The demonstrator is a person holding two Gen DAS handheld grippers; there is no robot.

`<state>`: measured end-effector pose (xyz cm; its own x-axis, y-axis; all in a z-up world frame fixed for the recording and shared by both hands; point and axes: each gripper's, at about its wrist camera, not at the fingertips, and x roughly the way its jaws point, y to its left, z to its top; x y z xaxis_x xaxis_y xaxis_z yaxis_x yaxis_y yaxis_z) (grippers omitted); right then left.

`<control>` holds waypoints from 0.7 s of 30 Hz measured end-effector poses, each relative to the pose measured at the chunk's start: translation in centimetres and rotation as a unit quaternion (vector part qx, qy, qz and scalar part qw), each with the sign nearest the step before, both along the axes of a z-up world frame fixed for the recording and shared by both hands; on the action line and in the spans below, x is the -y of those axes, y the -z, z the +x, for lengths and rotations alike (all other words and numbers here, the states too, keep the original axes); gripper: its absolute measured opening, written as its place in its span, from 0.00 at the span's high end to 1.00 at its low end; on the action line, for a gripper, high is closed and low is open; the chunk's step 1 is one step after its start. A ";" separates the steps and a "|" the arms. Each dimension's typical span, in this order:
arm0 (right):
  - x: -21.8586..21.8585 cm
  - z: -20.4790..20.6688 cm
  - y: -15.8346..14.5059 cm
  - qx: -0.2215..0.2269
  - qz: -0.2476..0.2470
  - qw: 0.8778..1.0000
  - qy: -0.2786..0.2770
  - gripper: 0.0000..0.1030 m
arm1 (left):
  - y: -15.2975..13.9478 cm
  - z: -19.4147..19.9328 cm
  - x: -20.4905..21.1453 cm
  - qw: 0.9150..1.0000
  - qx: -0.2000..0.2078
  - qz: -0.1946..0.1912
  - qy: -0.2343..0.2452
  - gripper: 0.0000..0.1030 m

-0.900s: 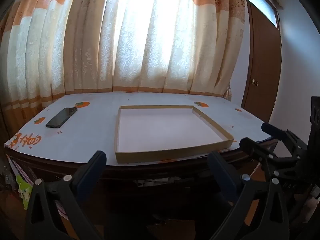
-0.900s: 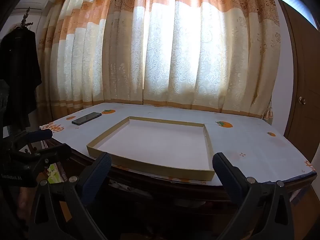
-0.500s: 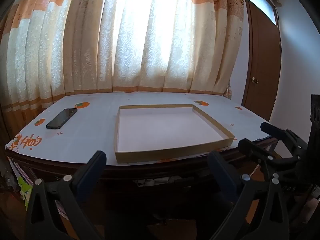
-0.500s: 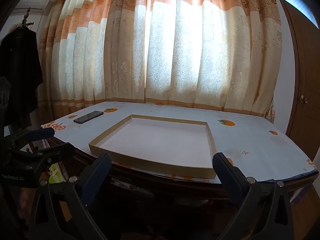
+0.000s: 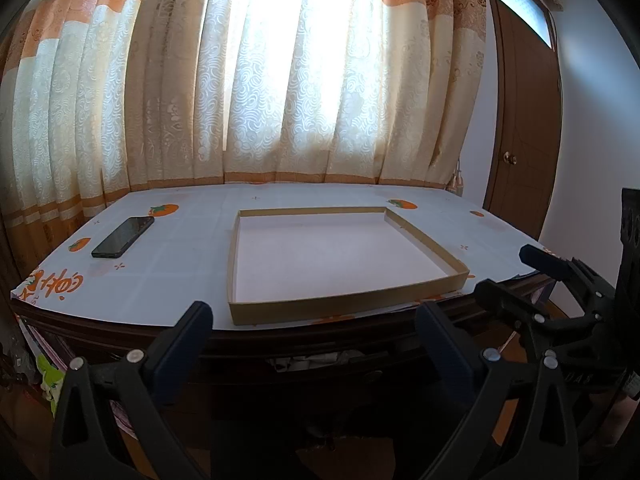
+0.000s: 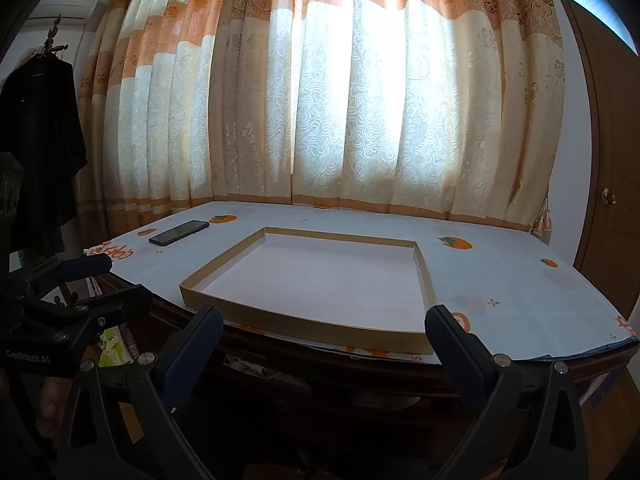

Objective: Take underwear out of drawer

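A: No underwear shows plainly; pale cloth [image 5: 304, 362] peeks from the dark gap under the table [image 5: 172, 264], likely the drawer.

B: Soft, light, limp. Pinch a bunched fold.

A: Count?

B: One tray [image 5: 344, 308], one phone [image 5: 122, 237]. Left gripper [image 5: 316, 344] and right gripper [image 6: 322, 340] both spread wide, empty.

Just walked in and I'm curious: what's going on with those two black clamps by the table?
A person holds a gripper in each hand, and the left gripper and right gripper are both open and empty. They face a table bearing a shallow cardboard tray and a phone. No underwear has been taken out yet.
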<state>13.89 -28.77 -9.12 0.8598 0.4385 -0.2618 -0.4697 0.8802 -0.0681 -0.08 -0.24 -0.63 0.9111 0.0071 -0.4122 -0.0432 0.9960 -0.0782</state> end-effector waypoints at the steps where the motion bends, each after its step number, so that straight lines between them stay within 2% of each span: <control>1: 0.0 0.0 0.0 0.000 -0.001 1.000 0.000 0.01 | 0.0 0.0 0.0 1.000 0.000 0.000 0.000 0.00; 21: -0.3 -0.1 0.3 -0.002 -0.001 1.000 -0.002 0.01 | -0.1 0.0 0.0 1.000 0.000 0.002 0.000 0.00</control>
<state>13.76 -28.44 -9.38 0.8570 0.4417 -0.2655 -0.4738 0.8780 -0.0687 -0.08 -0.25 -0.55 0.9112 0.0090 -0.4118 -0.0433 0.9963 -0.0739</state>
